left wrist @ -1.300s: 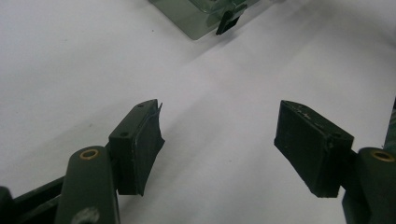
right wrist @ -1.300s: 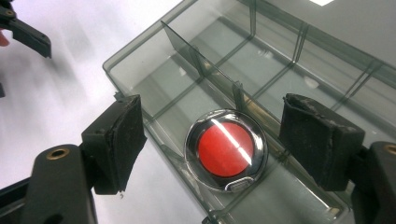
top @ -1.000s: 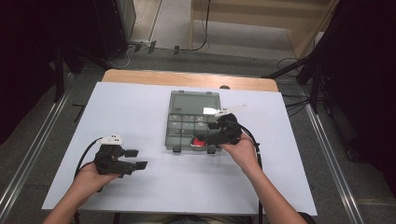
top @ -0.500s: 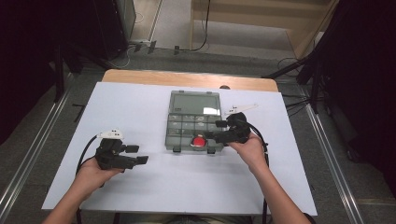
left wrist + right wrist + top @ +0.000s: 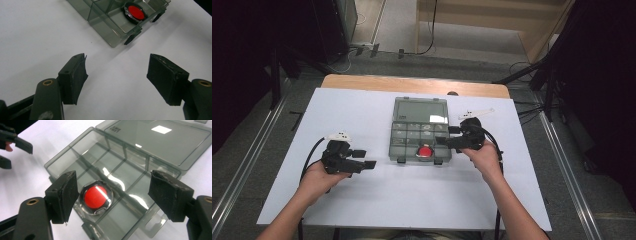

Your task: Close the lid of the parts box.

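Note:
A smoky clear compartment box lies open in the middle of the white table, its lid folded flat to the far side. A round red disc with a dark rim rests in a compartment of the near row. My right gripper is open at the box's right edge, jaws pointing left over it, nothing between them. My left gripper is open over bare table, left of the box, jaws pointing toward it.
The white table sheet stretches wide in front of the box and to both sides. A small white piece lies just beyond the right gripper. The wooden table edge runs along the far side, with cables on the floor behind.
My right gripper has drawn back to the right, from over the box's near row to its right edge. The left gripper has barely shifted.

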Demonstrator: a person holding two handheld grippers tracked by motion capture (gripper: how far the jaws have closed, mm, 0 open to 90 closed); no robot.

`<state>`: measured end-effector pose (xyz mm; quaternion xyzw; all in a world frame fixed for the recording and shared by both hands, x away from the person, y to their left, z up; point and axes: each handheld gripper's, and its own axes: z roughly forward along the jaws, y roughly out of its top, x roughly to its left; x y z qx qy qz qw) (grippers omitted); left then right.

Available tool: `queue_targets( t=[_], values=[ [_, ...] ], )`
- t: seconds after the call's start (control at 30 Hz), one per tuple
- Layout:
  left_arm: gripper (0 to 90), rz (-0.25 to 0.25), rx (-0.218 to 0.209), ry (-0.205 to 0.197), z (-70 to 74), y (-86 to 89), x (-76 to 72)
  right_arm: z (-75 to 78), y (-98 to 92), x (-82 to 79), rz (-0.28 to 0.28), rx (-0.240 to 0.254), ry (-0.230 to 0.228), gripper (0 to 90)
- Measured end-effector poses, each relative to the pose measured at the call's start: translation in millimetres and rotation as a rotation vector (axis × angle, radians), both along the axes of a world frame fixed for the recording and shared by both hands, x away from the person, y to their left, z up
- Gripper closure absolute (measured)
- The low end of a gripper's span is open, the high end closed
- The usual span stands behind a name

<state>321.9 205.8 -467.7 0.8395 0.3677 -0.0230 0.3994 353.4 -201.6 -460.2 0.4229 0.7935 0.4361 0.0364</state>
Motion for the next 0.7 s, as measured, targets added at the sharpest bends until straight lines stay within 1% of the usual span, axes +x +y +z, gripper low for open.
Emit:
queue_targets(
  t=[0.1, 0.17, 0.23, 0.27, 0.37, 0.43, 0.57, 0.6, 0.7],
  values=[
    [31.1, 0.003, 0.002, -0.003, 1.1, -3.3, 4.3, 0.2, -0.9, 3.7, 0.004, -0.010, 0.017, 25.2],
    [31.1, 0.000, 0.004, -0.003, 2.0, -5.1, 7.4, 0.1, -1.3, 5.9, 0.001, -0.009, 0.011, 25.3],
    [31.1, 0.003, 0.000, 0.003, 1.9, -6.4, 10.0, 0.1, -1.6, 8.4, 0.001, -0.012, 0.021, 25.3],
    [31.1, 0.005, -0.006, 0.013, 1.2, -7.3, 11.2, 0.2, -1.8, 9.2, -0.001, -0.014, 0.018, 25.3],
    [31.1, 0.008, 0.013, 0.021, 0.0, -9.9, 14.1, 0.6, -3.6, 13.2, -0.004, -0.011, 0.024, 25.3],
    [31.0, 0.008, 0.015, 0.022, 0.4, -11.1, 15.4, 0.9, -4.4, 15.2, -0.004, -0.009, 0.029, 25.3],
    [31.0, 0.008, 0.006, 0.015, 5.2, -13.0, 19.4, 1.9, -6.3, 19.8, -0.011, -0.011, 0.028, 25.8],
    [31.0, 0.013, 0.001, 0.015, 6.5, -13.7, 20.3, 2.1, -6.7, 21.4, -0.011, -0.010, 0.034, 25.8],
    [31.1, 0.016, -0.005, 0.012, 9.2, -14.7, 24.1, 3.0, -7.3, 24.7, -0.019, -0.019, 0.032, 25.8]
  ],
)
